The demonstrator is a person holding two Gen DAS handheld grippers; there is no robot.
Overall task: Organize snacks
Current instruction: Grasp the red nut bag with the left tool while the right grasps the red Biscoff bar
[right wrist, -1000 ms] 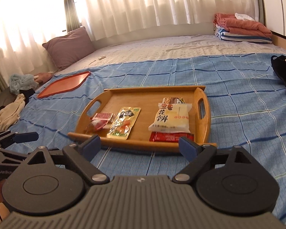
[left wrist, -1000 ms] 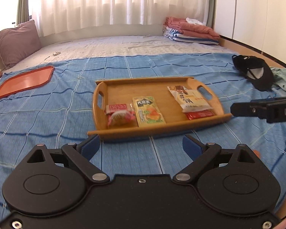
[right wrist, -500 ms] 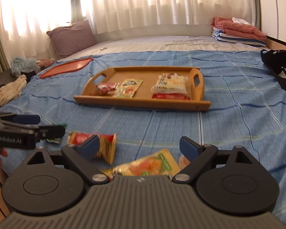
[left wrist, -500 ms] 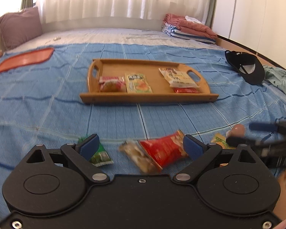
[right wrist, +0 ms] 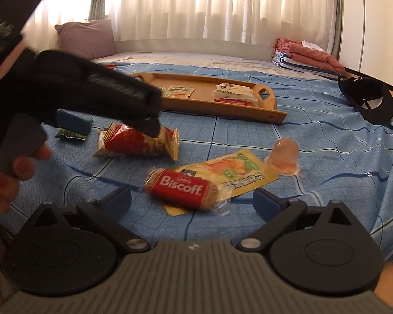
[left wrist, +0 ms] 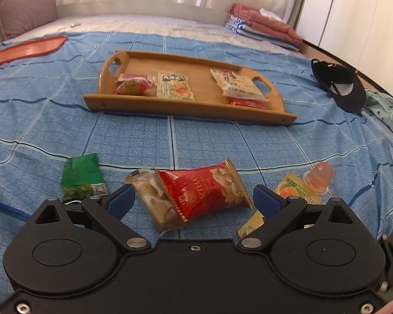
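Note:
A wooden tray lies farther up the blue bedspread and holds several snack packets. Nearer lie loose snacks. A red peanut packet rests on a beige packet, with a green packet to its left. My left gripper hangs open just over the red packet without touching it. A red Biscoff biscuit lies on a yellow packet, beside a pink jelly cup. My right gripper is opening, the Biscoff in front of its gap, pads clear.
The left gripper's black finger and the hand holding it fill the left of the right wrist view. A black cap lies at the right, an orange tray far left, and folded towels at the back.
Both grippers came down and back toward the near bedspread. The tray moved farther off and the loose snacks came into view under the fingers. The right jaws spread slightly wider.

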